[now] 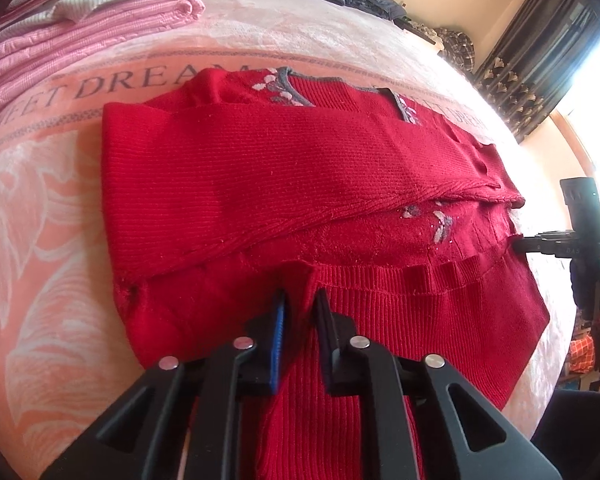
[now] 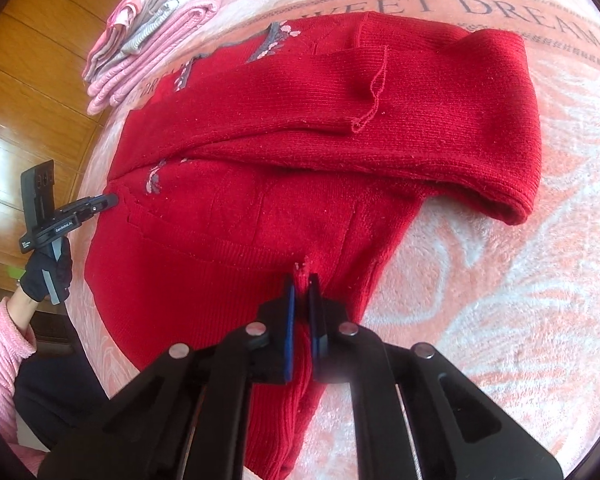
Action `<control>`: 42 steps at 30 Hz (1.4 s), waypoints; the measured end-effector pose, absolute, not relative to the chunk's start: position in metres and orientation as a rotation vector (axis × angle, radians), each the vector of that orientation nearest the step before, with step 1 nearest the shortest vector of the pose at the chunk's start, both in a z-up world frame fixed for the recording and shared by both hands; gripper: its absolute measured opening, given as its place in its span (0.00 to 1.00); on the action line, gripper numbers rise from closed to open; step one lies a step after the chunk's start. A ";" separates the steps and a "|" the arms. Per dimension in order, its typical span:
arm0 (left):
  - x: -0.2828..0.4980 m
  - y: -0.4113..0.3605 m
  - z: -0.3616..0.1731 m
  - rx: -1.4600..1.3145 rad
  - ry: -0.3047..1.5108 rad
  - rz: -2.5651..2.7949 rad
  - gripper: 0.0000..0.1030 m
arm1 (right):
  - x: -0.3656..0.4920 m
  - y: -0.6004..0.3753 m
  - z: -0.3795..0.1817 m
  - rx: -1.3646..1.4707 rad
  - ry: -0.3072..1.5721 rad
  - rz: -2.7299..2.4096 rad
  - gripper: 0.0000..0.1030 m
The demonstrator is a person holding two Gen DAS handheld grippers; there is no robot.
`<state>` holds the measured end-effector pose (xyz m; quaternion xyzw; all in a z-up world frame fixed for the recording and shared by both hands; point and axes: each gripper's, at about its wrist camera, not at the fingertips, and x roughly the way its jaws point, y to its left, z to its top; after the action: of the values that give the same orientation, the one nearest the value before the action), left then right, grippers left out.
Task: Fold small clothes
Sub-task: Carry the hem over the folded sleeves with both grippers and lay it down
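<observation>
Red sweater (image 1: 300,184) lies flat on the bed's pink blanket (image 1: 40,240), sleeves crossed over the chest. In the left wrist view, the left tool (image 1: 300,300) pinches the ribbed hem, its jaws close together with knit between them; folded pink clothes (image 1: 80,28) sit behind. In the right wrist view, the right tool (image 2: 302,284) is clamped on the hem's other corner. Lifting both corners evenly toward the collar should keep the fold square. Wooden panelling (image 2: 40,80) flanks the bed.
</observation>
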<state>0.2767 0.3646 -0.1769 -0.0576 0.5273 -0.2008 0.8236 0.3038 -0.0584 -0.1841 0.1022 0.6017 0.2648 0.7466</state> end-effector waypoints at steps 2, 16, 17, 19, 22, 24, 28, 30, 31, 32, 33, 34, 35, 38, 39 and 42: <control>0.274 0.369 -0.173 -0.151 1.100 -0.431 0.05 | 0.301 -0.059 -0.178 0.226 1.300 0.595 0.04; 0.261 0.395 -0.108 -0.393 0.849 -0.471 0.04 | 0.301 -0.081 -0.102 0.373 1.080 0.654 0.03; 0.264 0.398 -0.102 -0.414 0.830 -0.464 0.04 | 0.305 -0.082 -0.095 0.377 1.061 0.649 0.03; 0.272 0.405 -0.092 -0.445 0.800 -0.450 0.04 | 0.315 -0.082 -0.081 0.385 1.024 0.638 0.03; 0.286 0.413 -0.086 -0.462 0.777 -0.410 0.04 | 0.334 -0.087 -0.067 0.392 0.980 0.607 0.03; 0.295 0.417 -0.089 -0.482 0.779 -0.391 0.04 | 0.349 -0.087 -0.063 0.404 0.964 0.588 0.03; 0.315 0.421 -0.100 -0.493 0.784 -0.355 0.04 | 0.379 -0.084 -0.065 0.403 0.946 0.548 0.03; 0.326 0.423 -0.104 -0.496 0.773 -0.333 0.04 | 0.397 -0.079 -0.071 0.392 0.949 0.525 0.03; 0.335 0.424 -0.106 -0.503 0.770 -0.326 0.04 | 0.406 -0.078 -0.074 0.401 0.947 0.514 0.03; 0.344 0.426 -0.107 -0.511 0.767 -0.320 0.04 | 0.415 -0.078 -0.078 0.416 0.943 0.505 0.03; 0.353 0.427 -0.109 -0.514 0.764 -0.312 0.04 | 0.423 -0.078 -0.081 0.427 0.940 0.495 0.03; 0.362 0.427 -0.109 -0.517 0.760 -0.307 0.04 | 0.431 -0.079 -0.083 0.429 0.938 0.481 0.03; 0.370 0.429 -0.110 -0.518 0.752 -0.301 0.04 | 0.439 -0.079 -0.086 0.431 0.935 0.470 0.03; 0.389 0.431 -0.110 -0.492 0.723 -0.279 0.04 | 0.461 -0.077 -0.095 0.426 0.938 0.428 0.03; 0.395 0.432 -0.112 -0.481 0.719 -0.270 0.04 | 0.468 -0.077 -0.099 0.425 0.939 0.410 0.03; 0.412 0.431 -0.127 -0.432 0.744 -0.226 0.04 | 0.489 -0.072 -0.122 0.425 0.964 0.360 0.03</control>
<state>0.4122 0.4305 -0.1273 -0.2089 0.3601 -0.1092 0.9027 0.4888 -0.0717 -0.1219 0.2016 0.4577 0.1707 0.8490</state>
